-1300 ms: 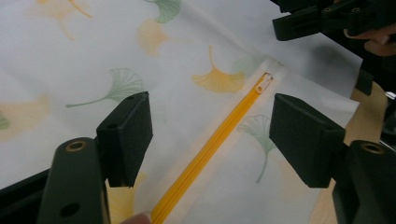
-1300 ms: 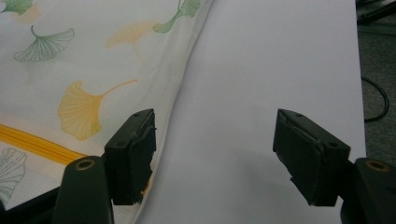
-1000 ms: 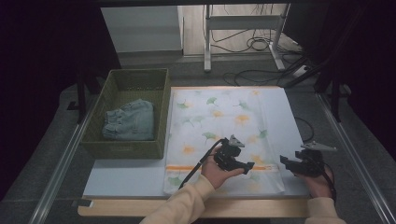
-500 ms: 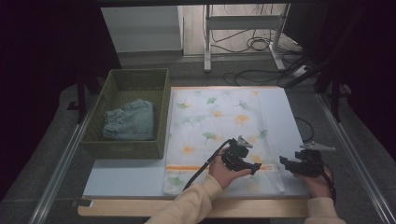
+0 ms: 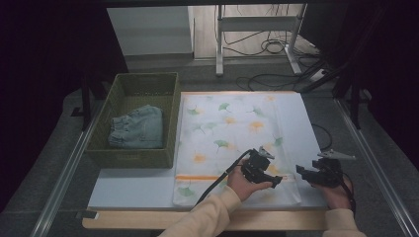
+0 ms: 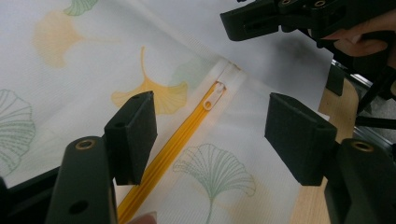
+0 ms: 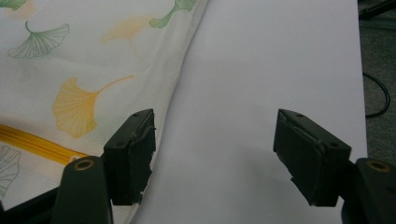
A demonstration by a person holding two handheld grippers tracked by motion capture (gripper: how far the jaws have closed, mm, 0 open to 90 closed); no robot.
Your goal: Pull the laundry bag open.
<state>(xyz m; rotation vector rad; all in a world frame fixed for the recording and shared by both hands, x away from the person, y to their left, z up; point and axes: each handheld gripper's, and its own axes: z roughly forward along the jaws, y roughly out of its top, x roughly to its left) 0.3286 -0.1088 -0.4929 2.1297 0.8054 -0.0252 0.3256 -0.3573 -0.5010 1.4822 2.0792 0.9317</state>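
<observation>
Left gripper (image 6: 212, 135), jaws wide and just eased slightly inward with nothing pinched, had crept rightward along the laundry bag (image 5: 237, 133) to hang over the zipper pull (image 6: 214, 99), so unzipping looked next. Bag lay flat on the white board (image 5: 133, 190), thin mesh printed with ginkgo leaves, orange zipper (image 6: 173, 149). Right gripper (image 7: 212, 158) hovered wide beside the bag's edge.

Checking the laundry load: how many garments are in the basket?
1: a folded denim piece lies in the near half of the green basket. Something under it could be hidden.
</observation>
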